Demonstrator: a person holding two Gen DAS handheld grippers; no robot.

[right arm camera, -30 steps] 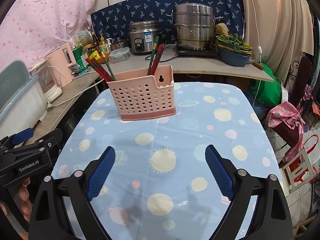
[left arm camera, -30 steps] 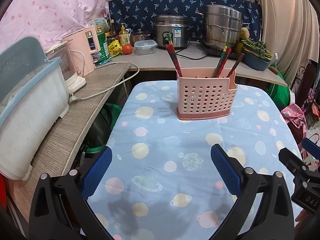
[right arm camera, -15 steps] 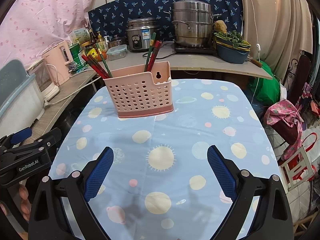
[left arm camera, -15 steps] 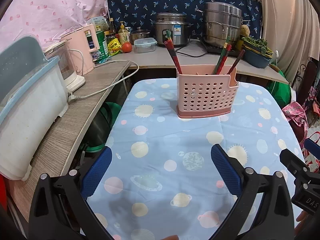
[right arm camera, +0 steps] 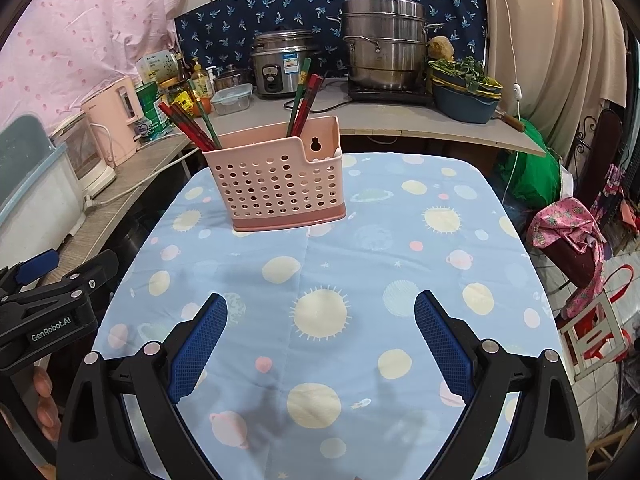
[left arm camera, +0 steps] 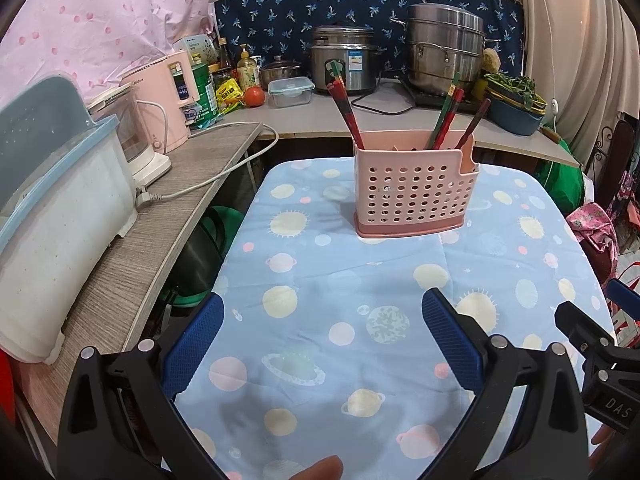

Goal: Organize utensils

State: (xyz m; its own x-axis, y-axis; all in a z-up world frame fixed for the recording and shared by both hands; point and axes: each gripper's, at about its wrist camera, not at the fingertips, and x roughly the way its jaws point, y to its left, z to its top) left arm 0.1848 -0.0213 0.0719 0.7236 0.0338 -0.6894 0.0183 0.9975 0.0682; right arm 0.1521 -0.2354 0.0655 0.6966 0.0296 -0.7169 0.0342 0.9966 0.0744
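One table [left arm camera: 304, 320], under a blue planet-print cloth, fills both views, and no loose utensil shows anywhere on it. At 12 o'clock from both grippers, toward the far edge, stands the pink holder [left arm camera: 414, 196], upright on the cloth. All the chopsticks [left arm camera: 345, 110] in view already stand in it: in the left wrist view one bunch leans to 11 o'clock at its left end and another leans to 1 o'clock near its right end. By this look the sorting is likely finished or nearly so; whether anything lies out of frame cannot be told.

The left gripper [left arm camera: 322, 334] hovers low over the near cloth, its jaws spread wide with nothing between them. The right gripper [right arm camera: 320, 328] hangs likewise, jaws wide apart and bare. Each sits well short of the holder. Part of a hand [right arm camera: 42, 400] shows at 8 o'clock in the right wrist view, beneath the left gripper's body.
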